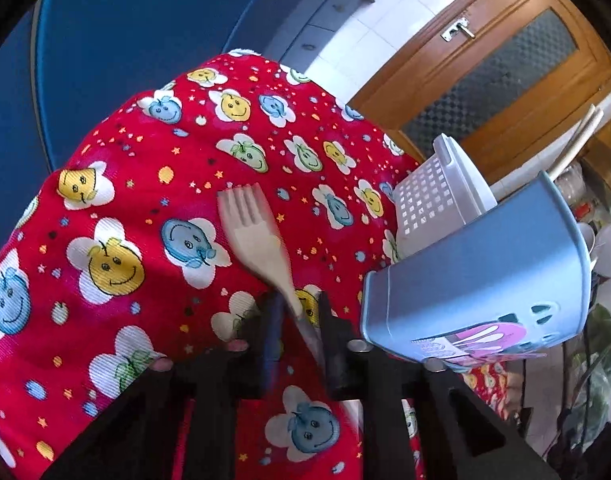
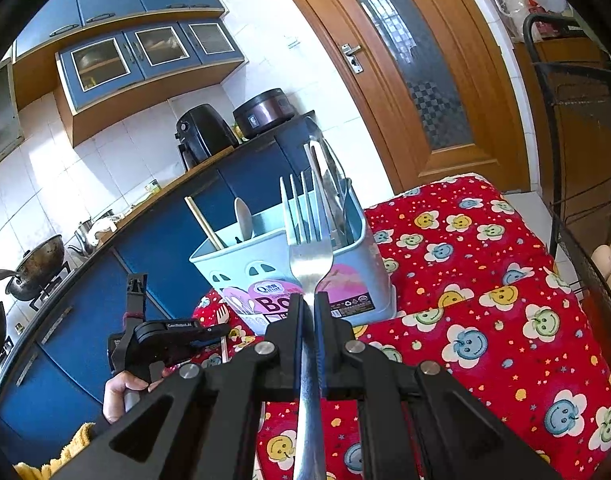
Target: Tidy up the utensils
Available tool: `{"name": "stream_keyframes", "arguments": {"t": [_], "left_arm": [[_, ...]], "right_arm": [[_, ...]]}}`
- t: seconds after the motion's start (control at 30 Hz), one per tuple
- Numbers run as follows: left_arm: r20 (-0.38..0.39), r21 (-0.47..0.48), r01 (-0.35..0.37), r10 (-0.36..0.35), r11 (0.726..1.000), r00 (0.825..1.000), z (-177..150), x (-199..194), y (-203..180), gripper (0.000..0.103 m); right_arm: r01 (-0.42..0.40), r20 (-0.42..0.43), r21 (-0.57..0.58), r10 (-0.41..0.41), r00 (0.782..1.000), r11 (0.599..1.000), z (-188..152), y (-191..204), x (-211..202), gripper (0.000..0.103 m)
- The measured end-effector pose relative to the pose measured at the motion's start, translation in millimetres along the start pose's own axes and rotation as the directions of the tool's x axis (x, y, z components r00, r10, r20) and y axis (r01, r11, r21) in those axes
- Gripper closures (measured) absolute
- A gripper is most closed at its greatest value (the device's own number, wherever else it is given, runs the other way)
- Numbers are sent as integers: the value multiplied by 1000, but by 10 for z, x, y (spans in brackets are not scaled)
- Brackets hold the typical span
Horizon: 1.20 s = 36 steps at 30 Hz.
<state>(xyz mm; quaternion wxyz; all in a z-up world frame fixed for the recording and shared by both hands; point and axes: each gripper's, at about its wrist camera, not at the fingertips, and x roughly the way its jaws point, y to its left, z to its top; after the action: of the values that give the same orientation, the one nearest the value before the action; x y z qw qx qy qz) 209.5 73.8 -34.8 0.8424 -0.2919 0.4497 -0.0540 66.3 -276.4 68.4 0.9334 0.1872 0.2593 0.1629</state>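
The left gripper [image 1: 299, 312] is seen from its own wrist view pointing down at a bench covered by a red cloth [image 1: 153, 184] printed with smiling apples. A wooden fork [image 1: 257, 240] lies on that cloth, tines away from the camera, and its handle runs back between the two black fingers [image 1: 271, 332]. The gap between the jaws is narrow, with the handle inside it; whether the pads actually press on the handle cannot be told, as the picture is blurred there.

Just to the right of the left gripper, a light blue utensil caddy [image 1: 485, 280] stands on the cloth, with a white perforated insert [image 1: 429, 196] showing at its far side and pale chopsticks [image 1: 577, 140] sticking out above.

In the right wrist view, the right gripper [image 2: 308, 300] is clenched on the handle of a metal fork [image 2: 307, 248]. The fork is held tines up, directly in front of the caddy [image 2: 241, 268], whose printed label [image 2: 273, 300] faces the camera. A spoon [image 2: 243, 216], chopsticks [image 2: 203, 222] and further metal cutlery [image 2: 329, 200] are seen standing in the caddy's compartments.

The left gripper [image 2: 209, 332] also appears low at the left of this view, held by a hand [image 2: 119, 396], with the wooden fork [image 2: 222, 314] beyond its tip.
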Motion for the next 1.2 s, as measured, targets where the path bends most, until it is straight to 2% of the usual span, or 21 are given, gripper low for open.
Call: {"name": "stream_keyframes", "arguments": {"t": [0.27, 0.5, 0.73, 0.87, 1.0, 1.2], "left_arm": [[63, 20, 76, -77, 997, 995, -15, -219, -46, 97], [171, 97, 113, -128, 989, 977, -99, -665, -217, 98], [264, 186, 153, -200, 970, 944, -125, -1105, -471, 98], [321, 266, 158, -241, 951, 916, -129, -1387, -704, 98], [353, 322, 157, -272, 934, 895, -66, -1533, -910, 98], [387, 376, 143, -296, 915, 873, 87, -1612, -1173, 98]], "right_arm": [[-3, 16, -15, 4, 1000, 1000, 27, 36, -31, 96], [0, 41, -37, 2, 999, 999, 57, 125, -84, 96], [8, 73, -58, -4, 997, 998, 129, 198, -129, 96], [15, 95, -72, -8, 995, 997, 215, 231, -131, 96], [23, 113, -83, -13, 994, 996, 309, 253, -102, 96], [31, 144, -105, -16, 989, 994, 455, 287, -31, 96]]}}
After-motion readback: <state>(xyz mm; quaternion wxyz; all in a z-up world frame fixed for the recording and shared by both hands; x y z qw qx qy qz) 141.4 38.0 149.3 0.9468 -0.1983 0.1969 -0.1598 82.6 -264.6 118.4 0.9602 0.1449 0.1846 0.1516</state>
